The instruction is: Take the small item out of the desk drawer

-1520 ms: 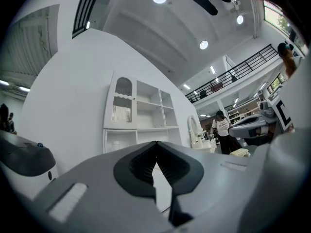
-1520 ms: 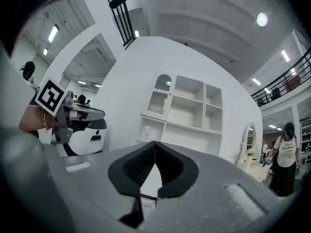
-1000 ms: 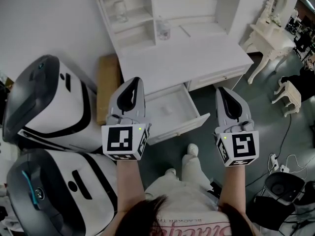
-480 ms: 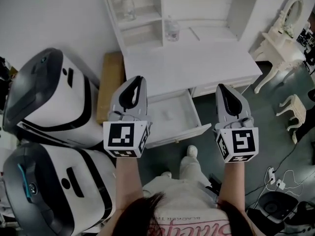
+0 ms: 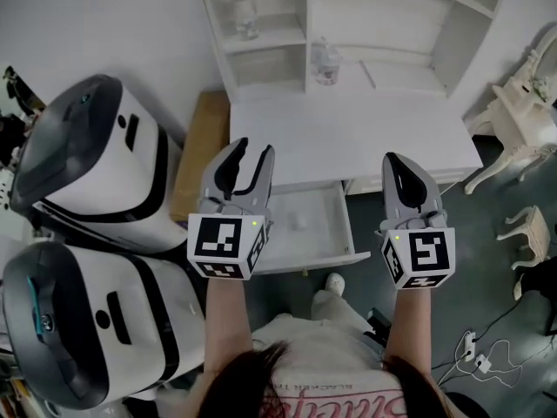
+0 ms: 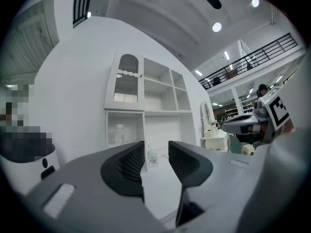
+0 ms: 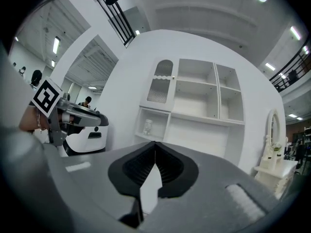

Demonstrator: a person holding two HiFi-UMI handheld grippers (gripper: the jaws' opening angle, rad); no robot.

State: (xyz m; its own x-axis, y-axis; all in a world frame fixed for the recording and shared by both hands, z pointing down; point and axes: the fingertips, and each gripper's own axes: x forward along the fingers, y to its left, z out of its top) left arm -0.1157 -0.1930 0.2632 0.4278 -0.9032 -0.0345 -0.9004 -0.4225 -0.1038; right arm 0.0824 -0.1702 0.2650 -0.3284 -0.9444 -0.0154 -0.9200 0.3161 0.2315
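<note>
The fingers (image 6: 129,165) of the left gripper (image 6: 156,158) stand apart and are opening, with nothing between them. The fingers (image 7: 141,166) of the right gripper (image 7: 154,149) are clenched together, tip to tip, on nothing.

In the head view both grippers are held side by side in the air, pointing away from the person. The left gripper (image 5: 251,151) is over the left end of the open drawer (image 5: 306,259). The right gripper (image 5: 393,160) is over the drawer's right end.

The small item (image 5: 299,222), pale and too small to identify, lies on the drawer floor near the middle. It sits between the two grippers as seen from above, and neither touches it. The drawer is pulled out from the front of the white desk (image 5: 365,138).

At the back of the desk stands a clear bottle (image 5: 324,63), just before a white shelf unit (image 5: 261,42). A jar (image 5: 246,16) sits in the unit's upper left compartment.

Left of the desk a tan board (image 5: 198,151) lies beside two large white machines (image 5: 87,168). A white dressing table (image 5: 520,90) and a stool (image 5: 531,233) stand to the right.
</note>
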